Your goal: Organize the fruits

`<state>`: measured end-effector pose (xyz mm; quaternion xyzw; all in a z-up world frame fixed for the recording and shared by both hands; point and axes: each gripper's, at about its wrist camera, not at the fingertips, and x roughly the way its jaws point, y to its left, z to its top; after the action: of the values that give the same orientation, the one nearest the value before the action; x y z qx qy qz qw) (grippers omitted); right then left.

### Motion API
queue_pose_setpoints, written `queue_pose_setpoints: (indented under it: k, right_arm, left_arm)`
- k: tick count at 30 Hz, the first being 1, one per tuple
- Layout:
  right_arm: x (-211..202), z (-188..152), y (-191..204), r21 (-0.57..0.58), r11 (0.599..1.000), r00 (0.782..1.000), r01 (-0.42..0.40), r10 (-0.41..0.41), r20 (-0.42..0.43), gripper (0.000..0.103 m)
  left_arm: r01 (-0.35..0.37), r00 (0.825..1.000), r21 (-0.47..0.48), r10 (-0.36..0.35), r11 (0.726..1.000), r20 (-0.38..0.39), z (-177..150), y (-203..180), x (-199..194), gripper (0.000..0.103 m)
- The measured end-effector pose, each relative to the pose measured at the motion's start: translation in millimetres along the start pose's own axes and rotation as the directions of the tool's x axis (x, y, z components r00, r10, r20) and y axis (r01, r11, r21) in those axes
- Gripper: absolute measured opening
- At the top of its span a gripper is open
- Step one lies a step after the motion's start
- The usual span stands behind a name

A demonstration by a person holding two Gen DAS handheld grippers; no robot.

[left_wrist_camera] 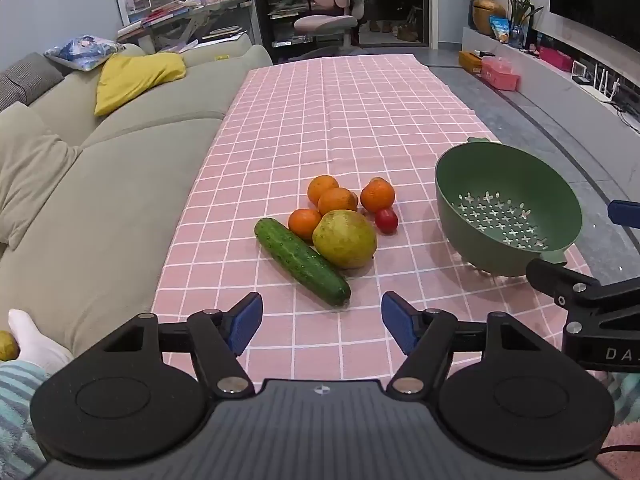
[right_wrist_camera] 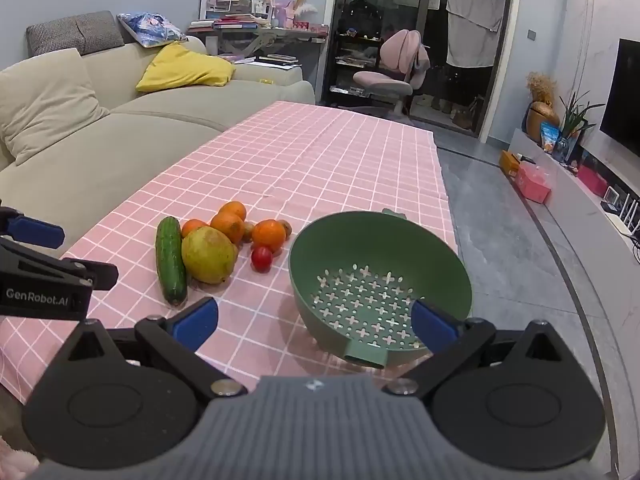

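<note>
A cluster of produce lies on the pink checked tablecloth (left_wrist_camera: 340,120): a green cucumber (left_wrist_camera: 302,262) (right_wrist_camera: 171,264), a large yellow-green pear-like fruit (left_wrist_camera: 345,245) (right_wrist_camera: 209,255), several oranges (left_wrist_camera: 337,201) (right_wrist_camera: 269,235), a small red tomato (left_wrist_camera: 386,220) (right_wrist_camera: 261,258) and brown kiwis (right_wrist_camera: 285,227). An empty green colander (left_wrist_camera: 508,218) (right_wrist_camera: 380,286) stands to the right of them. My left gripper (left_wrist_camera: 322,322) is open and empty, just short of the cucumber's near end. My right gripper (right_wrist_camera: 314,320) is open and empty, its right finger at the colander's near rim.
A beige sofa (left_wrist_camera: 100,168) (right_wrist_camera: 100,140) runs along the table's left side. Grey floor (right_wrist_camera: 508,240) and a TV bench (right_wrist_camera: 580,184) lie to the right. The tablecloth extends far back toward a pink chair (left_wrist_camera: 332,12).
</note>
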<state>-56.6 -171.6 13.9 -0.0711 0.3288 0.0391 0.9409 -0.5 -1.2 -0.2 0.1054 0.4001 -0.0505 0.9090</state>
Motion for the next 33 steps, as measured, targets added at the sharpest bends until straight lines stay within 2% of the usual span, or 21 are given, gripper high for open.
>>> queue_pose_setpoints:
  k: [5, 8, 33]
  right_arm:
    - [1.2, -0.1, 0.4, -0.001, 1.000, 1.000, 0.001, -0.001, -0.009, 0.099]
    - [2.7, -0.6, -0.5, 0.008, 1.000, 1.000, 0.003, -0.003, -0.014, 0.099]
    - [14.2, -1.0, -1.4, 0.028, 0.999, 0.998, 0.019, -0.018, -0.057, 0.099]
  left_arm:
    - [0.012, 1.000, -0.008, -0.012, 1.000, 0.018, -3.5, -2.2, -5.9, 0.077]
    - [0.020, 1.000, -0.020, -0.020, 1.000, -0.010, 1.7, 4.6, -0.9, 0.077]
    - [0.033, 0.999, -0.005, -0.033, 0.999, -0.016, -0.1, -2.7, 5.1, 0.076]
